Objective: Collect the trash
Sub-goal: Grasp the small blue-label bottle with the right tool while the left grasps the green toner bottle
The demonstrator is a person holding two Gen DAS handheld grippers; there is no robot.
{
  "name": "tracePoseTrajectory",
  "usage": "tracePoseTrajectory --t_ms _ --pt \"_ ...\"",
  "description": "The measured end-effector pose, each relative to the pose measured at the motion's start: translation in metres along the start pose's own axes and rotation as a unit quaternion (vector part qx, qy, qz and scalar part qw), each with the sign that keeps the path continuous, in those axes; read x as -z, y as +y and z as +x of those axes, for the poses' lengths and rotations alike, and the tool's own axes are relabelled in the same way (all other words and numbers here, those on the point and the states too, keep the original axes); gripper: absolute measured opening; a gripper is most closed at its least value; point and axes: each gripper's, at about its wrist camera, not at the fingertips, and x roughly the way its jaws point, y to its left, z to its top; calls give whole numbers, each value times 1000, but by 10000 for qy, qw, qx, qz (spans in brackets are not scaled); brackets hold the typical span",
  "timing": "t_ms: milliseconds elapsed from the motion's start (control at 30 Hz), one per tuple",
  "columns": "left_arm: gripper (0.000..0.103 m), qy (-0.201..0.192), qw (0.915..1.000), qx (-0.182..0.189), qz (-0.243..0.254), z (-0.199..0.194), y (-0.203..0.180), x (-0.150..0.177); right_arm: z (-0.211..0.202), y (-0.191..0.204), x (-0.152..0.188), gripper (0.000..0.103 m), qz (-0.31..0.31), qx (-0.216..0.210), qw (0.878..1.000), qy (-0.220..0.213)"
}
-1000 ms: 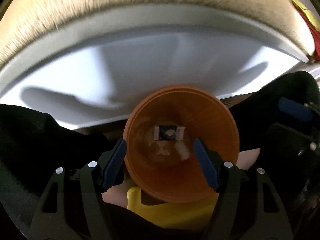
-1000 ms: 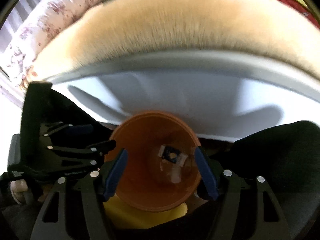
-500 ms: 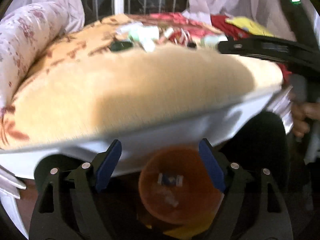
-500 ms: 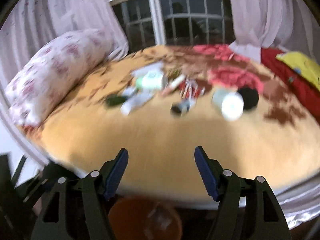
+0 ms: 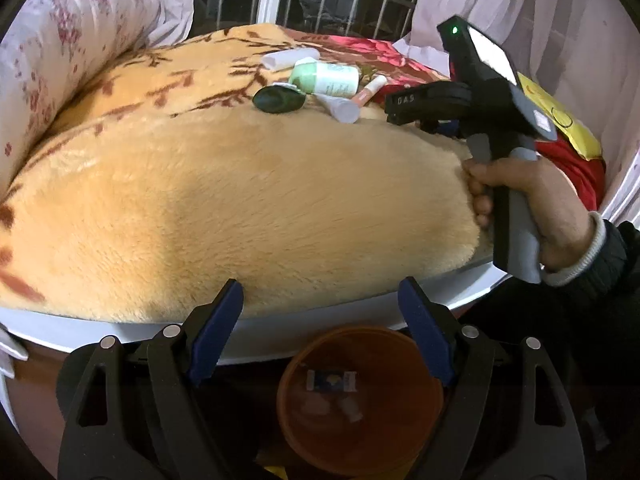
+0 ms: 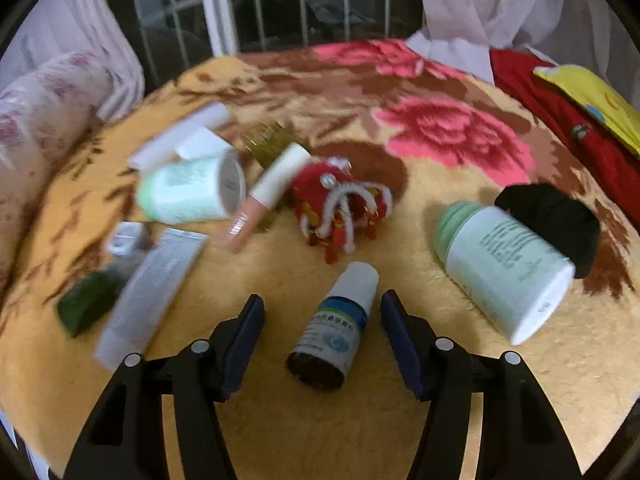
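In the left wrist view my left gripper (image 5: 320,300) stands open and empty above an orange bin (image 5: 360,400) on the floor by the bed; a small wrapper (image 5: 330,381) lies inside it. My right gripper (image 5: 404,110), held by a hand (image 5: 532,200), reaches over the blanket. In the right wrist view the right gripper (image 6: 323,308) straddles a small white-capped dropper bottle (image 6: 336,332) lying on the blanket. Its jaws are closing, and a gap shows on each side of the bottle.
Spread over the yellow plush blanket (image 6: 280,420) are a pale green bottle (image 6: 504,272), a black bundle (image 6: 552,216), a red tasselled ornament (image 6: 340,204), a pink lip gloss (image 6: 268,196), a green jar (image 6: 188,192) and a white tube (image 6: 152,268). A flowered pillow (image 5: 60,60) lies at left.
Both grippers rose from over the orange bin. The left one opened wider and now faces the bed edge. The right one swung out over the blanket to the small bottle.
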Motion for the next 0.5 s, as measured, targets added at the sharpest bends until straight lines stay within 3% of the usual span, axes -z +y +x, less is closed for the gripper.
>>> tracePoseTrajectory --t_ms 133,267,367,500 --pt "78 -42 9999 91 -85 0 7 -2 2 8 6 45 -216 213 9995 -76" --pt "78 -66 9999 67 -104 0 8 -8 -7 11 15 22 -421 241 9981 -373" --pt "78 -141 9999 -39 -50 -3 7 -16 -13 8 20 22 -408 24 9979 -504" --pt "78 -290 9992 -279 81 -2 7 -36 -22 -15 25 22 -69 -815 9946 -643"
